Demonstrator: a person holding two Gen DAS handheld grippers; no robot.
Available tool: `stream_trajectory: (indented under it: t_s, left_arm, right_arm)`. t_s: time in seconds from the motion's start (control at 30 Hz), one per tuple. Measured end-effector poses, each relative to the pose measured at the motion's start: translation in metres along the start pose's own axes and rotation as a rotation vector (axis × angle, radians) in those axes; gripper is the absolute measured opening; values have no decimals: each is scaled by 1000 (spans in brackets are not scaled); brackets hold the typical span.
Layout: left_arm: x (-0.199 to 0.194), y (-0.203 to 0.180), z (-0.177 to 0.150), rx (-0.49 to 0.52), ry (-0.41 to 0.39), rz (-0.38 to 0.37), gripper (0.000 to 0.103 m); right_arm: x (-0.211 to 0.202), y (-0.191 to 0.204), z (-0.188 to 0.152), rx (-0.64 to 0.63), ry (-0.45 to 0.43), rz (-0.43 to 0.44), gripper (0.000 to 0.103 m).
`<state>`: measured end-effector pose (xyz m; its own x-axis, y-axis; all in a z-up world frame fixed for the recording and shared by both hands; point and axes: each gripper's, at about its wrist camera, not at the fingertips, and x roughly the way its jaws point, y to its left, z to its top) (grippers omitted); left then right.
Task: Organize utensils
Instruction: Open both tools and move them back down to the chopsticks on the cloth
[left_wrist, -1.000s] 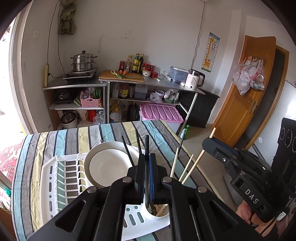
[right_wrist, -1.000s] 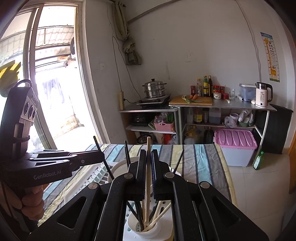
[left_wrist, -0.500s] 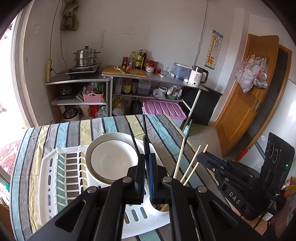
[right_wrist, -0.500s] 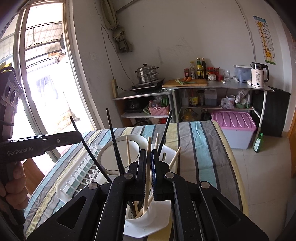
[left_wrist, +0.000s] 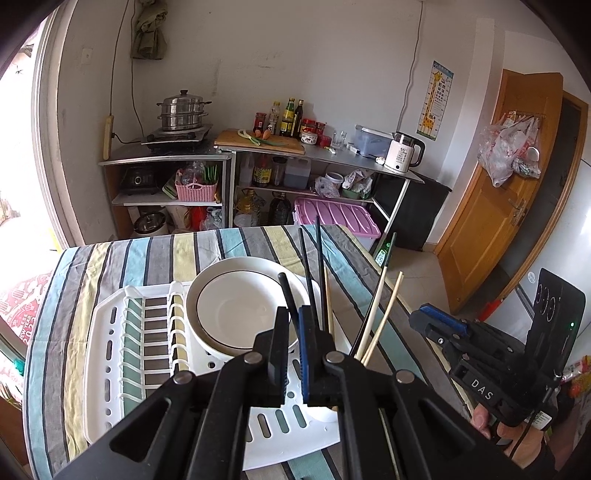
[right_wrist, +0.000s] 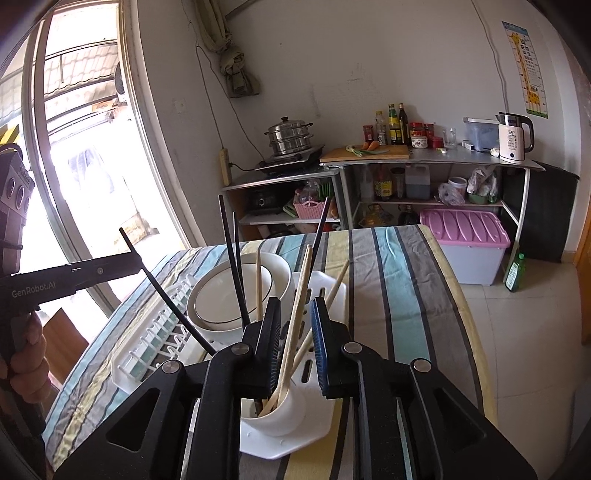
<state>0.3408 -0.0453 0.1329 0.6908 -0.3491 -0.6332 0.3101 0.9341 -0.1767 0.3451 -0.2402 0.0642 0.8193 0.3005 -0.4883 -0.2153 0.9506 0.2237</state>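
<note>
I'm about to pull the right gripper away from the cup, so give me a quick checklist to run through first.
1. Right gripper jaws opening, pads off the wooden chopstick: ok.
2. Wooden chopstick's lower end inside the cup: ok.
3. Cup upright on the dish rack: ok.
4. Left gripper shut on the black chopstick: ok.
5. Black chopstick's lower tip over the cup: cannot tell, hidden behind the right gripper.

A home kitchen: a stacked steel steamer pot (left_wrist: 183, 114) on a burner and a white electric kettle (left_wrist: 403, 152) top metal shelving at upper centre, with sauce bottles (left_wrist: 291, 118) and a wooden chopping board (left_wrist: 260, 142) between.
</note>
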Motion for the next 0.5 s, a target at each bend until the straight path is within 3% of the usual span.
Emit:
stream_trajectory:
  t_s: [0.5]
  left_arm:
    - [-51,-1,-53,9,-67,16,19]
  right_arm:
    - [-62,15,-44,-29,-8,17,18]
